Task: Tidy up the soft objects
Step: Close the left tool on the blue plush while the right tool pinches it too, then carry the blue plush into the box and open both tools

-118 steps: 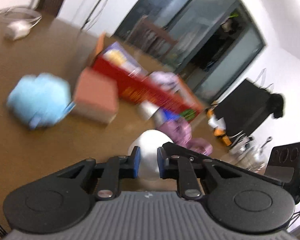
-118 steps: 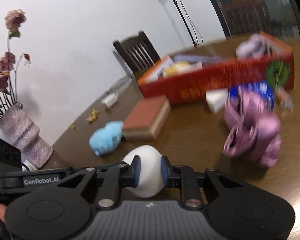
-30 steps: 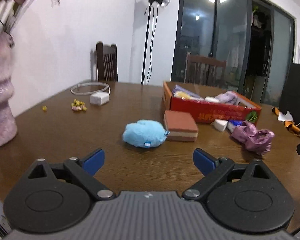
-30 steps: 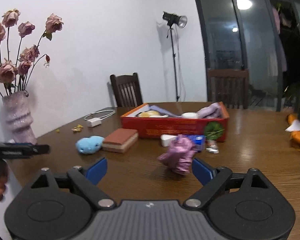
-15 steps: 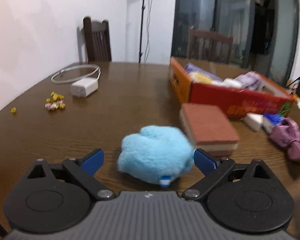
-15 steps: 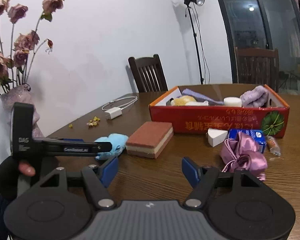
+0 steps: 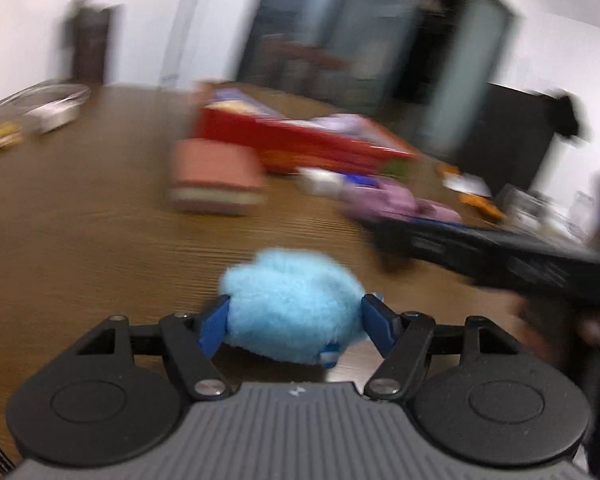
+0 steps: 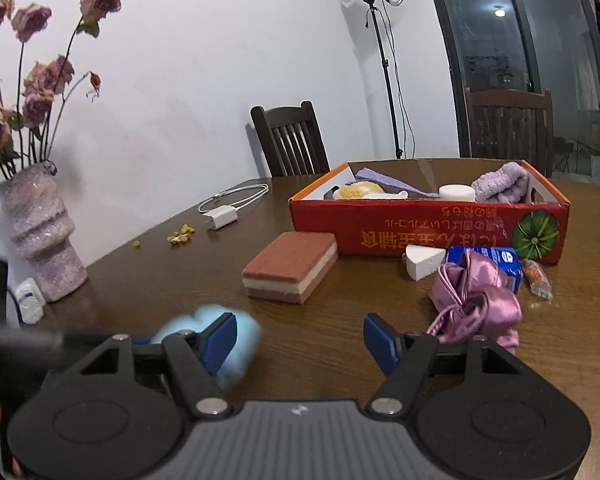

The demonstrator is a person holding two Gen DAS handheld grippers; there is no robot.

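On the brown wooden table [image 8: 340,344], a layered brick-red sponge block [image 8: 292,266] lies between the near edge and the red cardboard box [image 8: 428,226], with a crumpled pink satin pouch [image 8: 476,300] to its right and a vase of dried roses [image 8: 40,236] at far left. The fluffy pale-blue plush [image 7: 292,306], rounded and blurred, rests on the table between the blue pads of the left gripper [image 7: 294,324], whose jaws have just been closing and now touch its sides. The right gripper [image 8: 300,338] stands partly open on nothing, having narrowed just before.
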